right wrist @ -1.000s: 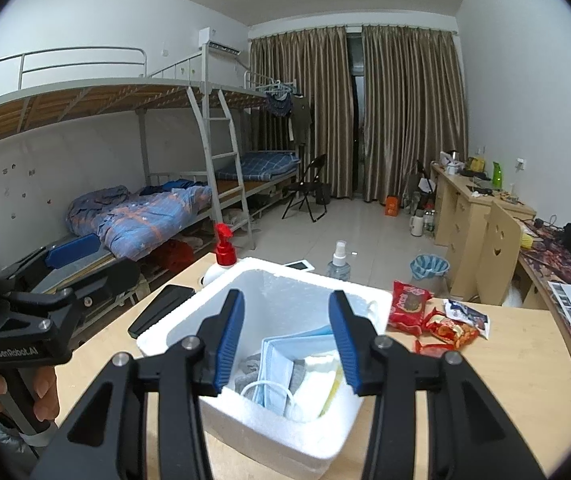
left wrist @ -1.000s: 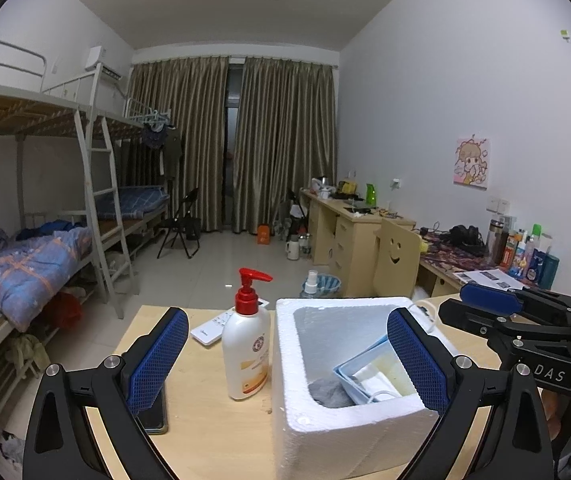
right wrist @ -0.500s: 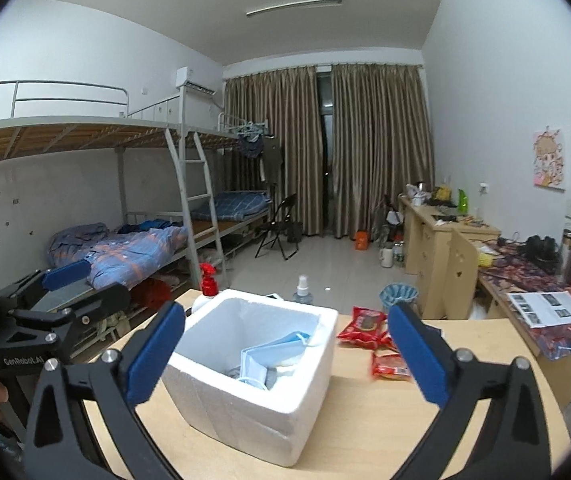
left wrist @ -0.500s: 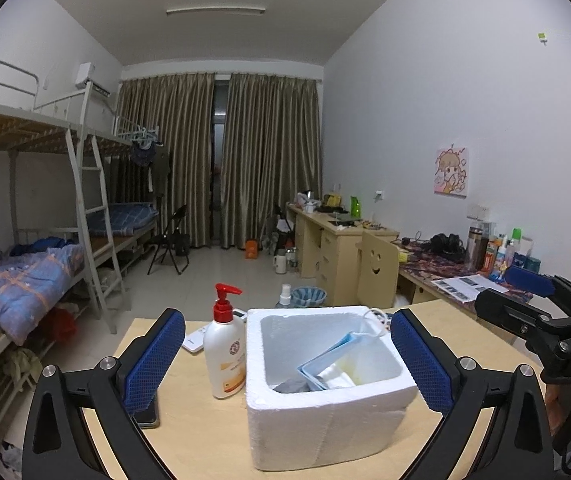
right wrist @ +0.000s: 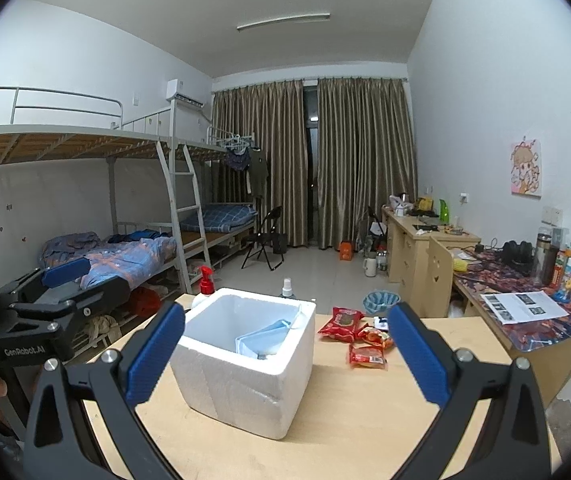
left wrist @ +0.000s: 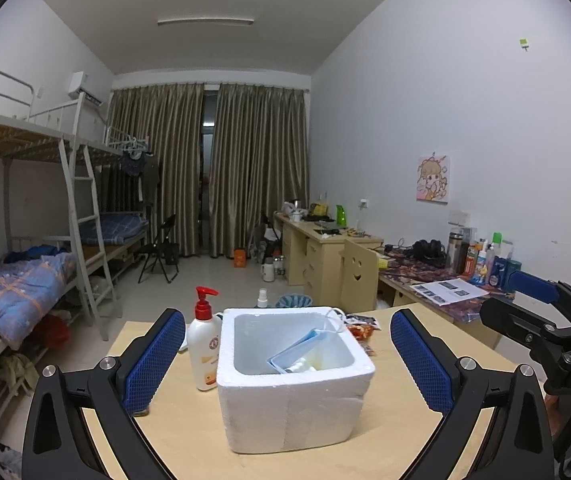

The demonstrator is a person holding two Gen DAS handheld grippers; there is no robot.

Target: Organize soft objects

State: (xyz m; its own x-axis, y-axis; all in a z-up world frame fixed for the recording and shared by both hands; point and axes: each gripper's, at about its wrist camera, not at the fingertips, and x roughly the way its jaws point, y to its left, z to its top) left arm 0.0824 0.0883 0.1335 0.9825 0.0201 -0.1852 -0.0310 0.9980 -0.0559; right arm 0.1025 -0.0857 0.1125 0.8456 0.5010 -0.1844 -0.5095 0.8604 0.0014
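White walls, pale tiled floor. Olive floor-length curtains nearly closed on far wall; dark gap, possibly a window. White metal bunk bed left. Light wooden desks right. Ceiling tube light lit.

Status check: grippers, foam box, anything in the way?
Left gripper open, empty. Right gripper open, empty. Face masks inside foam box. Snack packets beside box; path clear.

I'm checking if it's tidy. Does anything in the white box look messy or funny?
A little. The blue face mask leans tilted inside the foam box, and its ear loop hangs over the rim. Nothing looks spilled or broken.
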